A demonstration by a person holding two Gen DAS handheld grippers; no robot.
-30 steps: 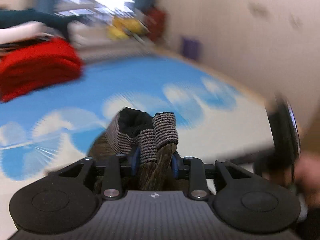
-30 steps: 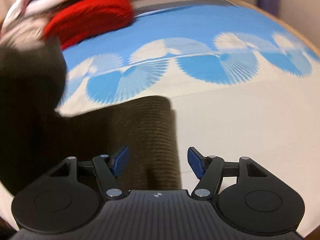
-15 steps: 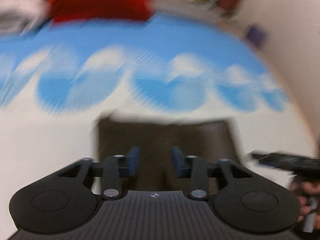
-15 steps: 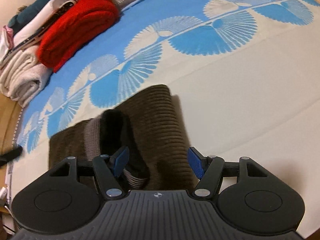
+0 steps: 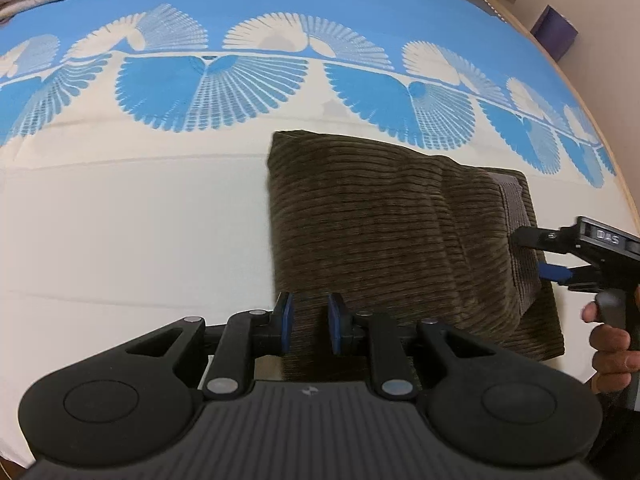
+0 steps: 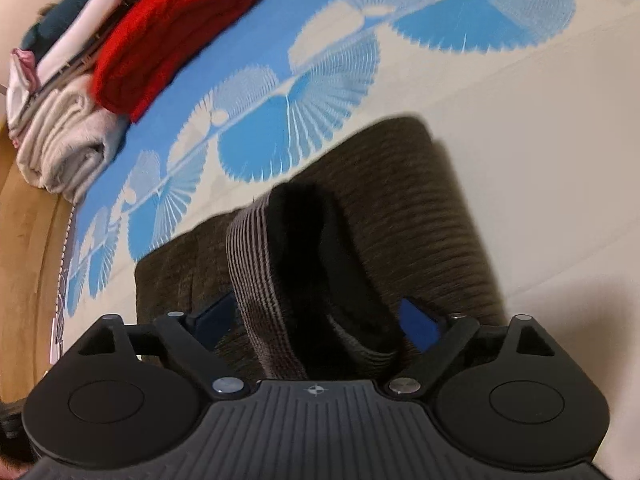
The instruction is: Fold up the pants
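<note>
The brown ribbed pants (image 5: 384,232) lie folded in a flat rectangle on the blue and cream bed cover (image 5: 120,220). Their striped grey waistband (image 6: 256,272) lies on top at one end. My left gripper (image 5: 310,322) is open with a narrow gap, at the near edge of the pants, with nothing between its pads. My right gripper (image 6: 316,316) is open wide, with the waistband between its fingers; it shows at the right of the left wrist view (image 5: 532,254), at the waistband end.
A stack of folded clothes, with a red knit (image 6: 168,32) and a beige towel (image 6: 64,144), lies at the far side of the bed. A wooden bed edge (image 6: 24,264) runs along the left. A purple box (image 5: 554,32) stands by the wall.
My left gripper let go of the waistband it held and lowered to the near edge of the pants. The pants now lie folded flat. My right gripper stayed open and moved over the waistband.
</note>
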